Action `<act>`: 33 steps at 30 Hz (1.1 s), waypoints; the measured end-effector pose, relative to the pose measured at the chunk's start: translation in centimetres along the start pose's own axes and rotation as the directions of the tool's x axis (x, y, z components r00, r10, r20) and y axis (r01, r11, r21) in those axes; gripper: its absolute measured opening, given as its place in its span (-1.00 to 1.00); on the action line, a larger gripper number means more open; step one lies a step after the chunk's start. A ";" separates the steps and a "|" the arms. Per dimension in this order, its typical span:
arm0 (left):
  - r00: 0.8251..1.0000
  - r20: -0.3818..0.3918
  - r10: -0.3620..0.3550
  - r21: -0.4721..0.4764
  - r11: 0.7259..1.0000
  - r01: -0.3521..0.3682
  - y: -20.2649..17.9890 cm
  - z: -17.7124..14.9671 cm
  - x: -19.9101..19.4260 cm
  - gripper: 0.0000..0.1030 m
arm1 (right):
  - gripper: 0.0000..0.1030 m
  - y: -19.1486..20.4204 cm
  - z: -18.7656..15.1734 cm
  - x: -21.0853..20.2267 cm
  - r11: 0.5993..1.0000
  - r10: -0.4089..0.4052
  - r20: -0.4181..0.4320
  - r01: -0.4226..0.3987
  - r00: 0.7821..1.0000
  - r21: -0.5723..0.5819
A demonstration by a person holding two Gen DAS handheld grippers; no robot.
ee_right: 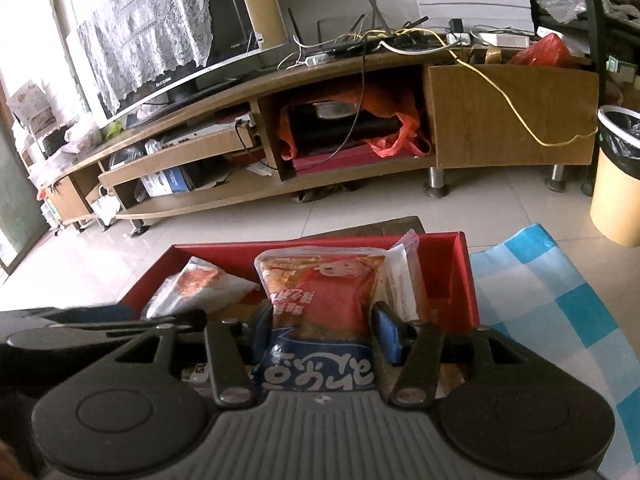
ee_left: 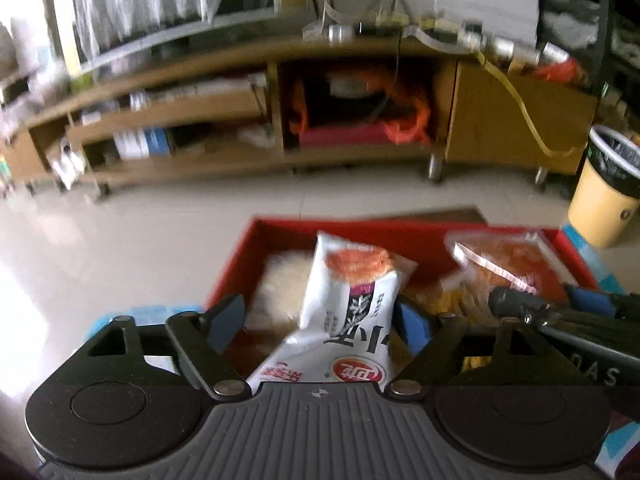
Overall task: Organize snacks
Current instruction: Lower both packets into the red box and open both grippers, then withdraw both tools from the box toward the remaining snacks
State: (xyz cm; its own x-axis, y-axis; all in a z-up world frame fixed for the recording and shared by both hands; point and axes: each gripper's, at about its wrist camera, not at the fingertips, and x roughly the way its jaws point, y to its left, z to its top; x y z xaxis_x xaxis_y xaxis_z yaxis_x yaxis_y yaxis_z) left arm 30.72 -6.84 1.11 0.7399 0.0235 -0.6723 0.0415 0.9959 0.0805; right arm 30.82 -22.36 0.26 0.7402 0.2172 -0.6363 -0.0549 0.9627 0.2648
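Observation:
A red box [ee_left: 400, 236] holds several snack packets. In the left wrist view my left gripper [ee_left: 320, 322] stands open over the box, with a white snack packet [ee_left: 348, 300] between its blue pads but apart from the left pad. An orange packet [ee_left: 504, 260] sits at the box's right, by the other gripper. In the right wrist view my right gripper [ee_right: 324, 332] is shut on the orange and blue snack packet [ee_right: 324, 292], upright over the red box [ee_right: 460, 276]. The white packet [ee_right: 200, 284] lies to its left.
The box sits on a table with a blue checked cloth [ee_right: 560, 320]. Beyond is tiled floor, a long wooden TV cabinet [ee_right: 320, 120] and a yellow waste bin [ee_right: 620, 176] at the right.

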 end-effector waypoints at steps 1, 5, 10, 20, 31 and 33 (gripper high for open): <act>1.000 0.002 -0.010 -0.003 1.000 0.010 0.3 0.0 -0.2 0.67 | 0.00 0.1 0.0 0.0 1.000 0.000 -0.003 0.000 1.000 -0.007; 0.999 -0.036 -0.020 -0.027 0.999 0.019 1.2 -0.3 -0.1 0.70 | 0.02 0.6 0.0 0.0 0.999 -0.015 -0.005 0.014 1.000 -0.032; 0.996 -0.075 -0.042 -0.058 0.998 0.037 2.5 -1.0 0.2 0.70 | 0.04 0.8 -0.1 -0.4 0.998 -0.027 -0.002 0.027 1.000 -0.053; 0.986 -0.107 -0.130 -0.025 0.991 0.128 1.4 -2.0 0.1 0.70 | 0.13 1.0 -0.1 -0.2 0.996 -0.022 0.013 0.022 1.000 -0.081; 0.983 -0.117 -0.143 -0.072 0.988 0.135 2.6 -2.2 -1.5 0.70 | 0.13 -0.2 1.7 -2.7 0.999 0.028 0.104 -0.030 0.994 0.022; 0.984 -0.112 -0.139 -0.078 0.988 0.131 2.9 -2.1 -2.3 0.70 | 0.13 -0.2 1.8 -3.1 1.000 0.017 0.087 -0.018 0.996 0.013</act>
State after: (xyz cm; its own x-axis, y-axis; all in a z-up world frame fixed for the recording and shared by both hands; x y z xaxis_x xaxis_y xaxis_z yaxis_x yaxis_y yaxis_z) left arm 27.71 -3.86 1.29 0.6469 -0.1059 -0.7552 0.0854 0.9941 -0.0662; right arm 29.71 -23.46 3.46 0.7949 0.2187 -0.5659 -0.0599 0.9565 0.2856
